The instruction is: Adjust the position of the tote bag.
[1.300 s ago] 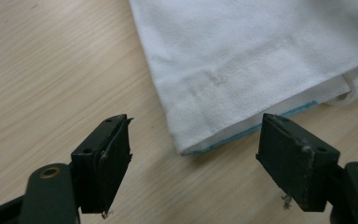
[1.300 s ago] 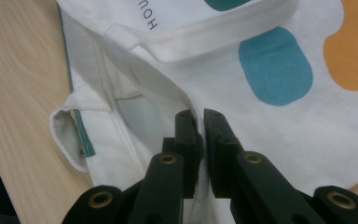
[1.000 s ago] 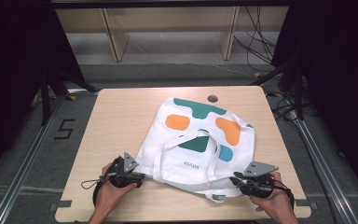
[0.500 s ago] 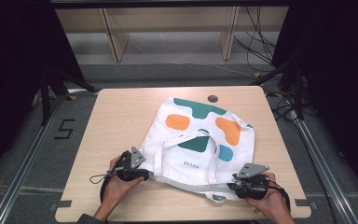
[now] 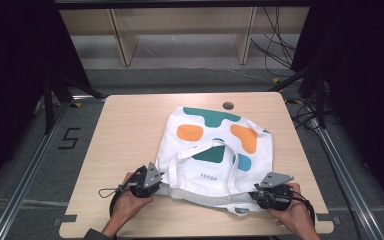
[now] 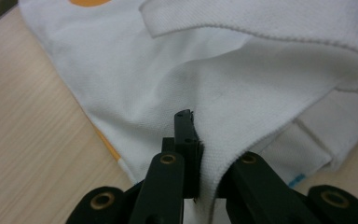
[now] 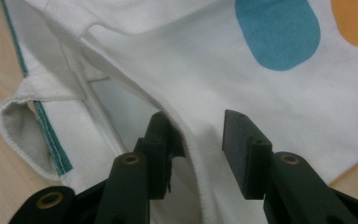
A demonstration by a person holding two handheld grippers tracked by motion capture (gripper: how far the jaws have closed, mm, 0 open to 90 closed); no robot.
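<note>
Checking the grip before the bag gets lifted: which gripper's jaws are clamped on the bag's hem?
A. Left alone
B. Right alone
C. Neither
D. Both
A: the left gripper has its jaws pinched on the bag hem, while the right gripper straddles the hem with a gap showing.

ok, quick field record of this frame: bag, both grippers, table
item: white cloth tote bag with teal, orange and blue blobs, lying flat
surface: light wooden table
left gripper: has just been closing, fingers now shut on the bag's near hem
right gripper: fingers apart, straddling the bag's hem edge, not pressing it
handles: white strap lies across the top of the bag
other: round hole in the table beyond the bag
</note>
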